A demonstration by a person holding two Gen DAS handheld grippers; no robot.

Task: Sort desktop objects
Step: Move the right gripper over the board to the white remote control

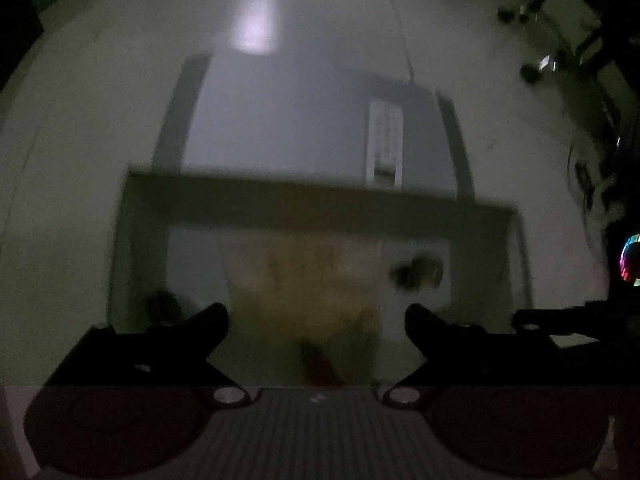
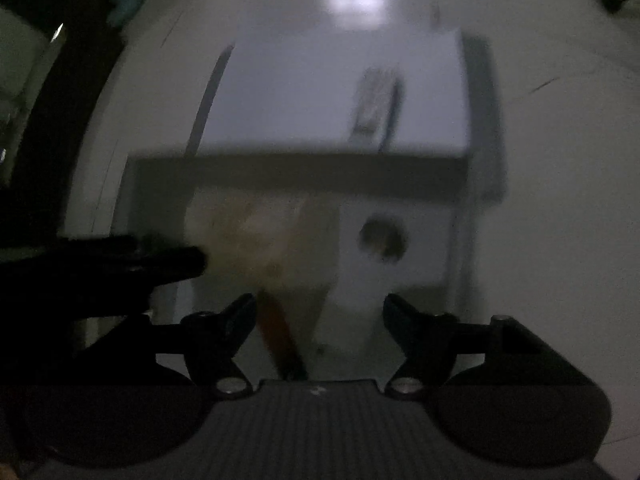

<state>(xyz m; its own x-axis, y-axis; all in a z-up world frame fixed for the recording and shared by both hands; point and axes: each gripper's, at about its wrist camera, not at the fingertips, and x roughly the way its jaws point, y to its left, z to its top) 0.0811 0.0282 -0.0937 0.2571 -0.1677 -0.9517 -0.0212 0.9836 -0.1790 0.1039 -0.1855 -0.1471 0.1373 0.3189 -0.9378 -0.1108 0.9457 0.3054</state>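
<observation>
Both views are dim and blurred and look down into a grey walled tray on a white desk. Its near compartment holds a pale yellowish pad, an orange-red pen and a small dark round thing. A long white item lies in the far compartment. My left gripper hangs open above the pad, holding nothing. My right gripper is open above the pen, also holding nothing.
The white desk surrounds the tray. A black part of the other gripper shows at the right edge of the left wrist view and at the left of the right wrist view. Dark gear and a coloured light sit at the far right.
</observation>
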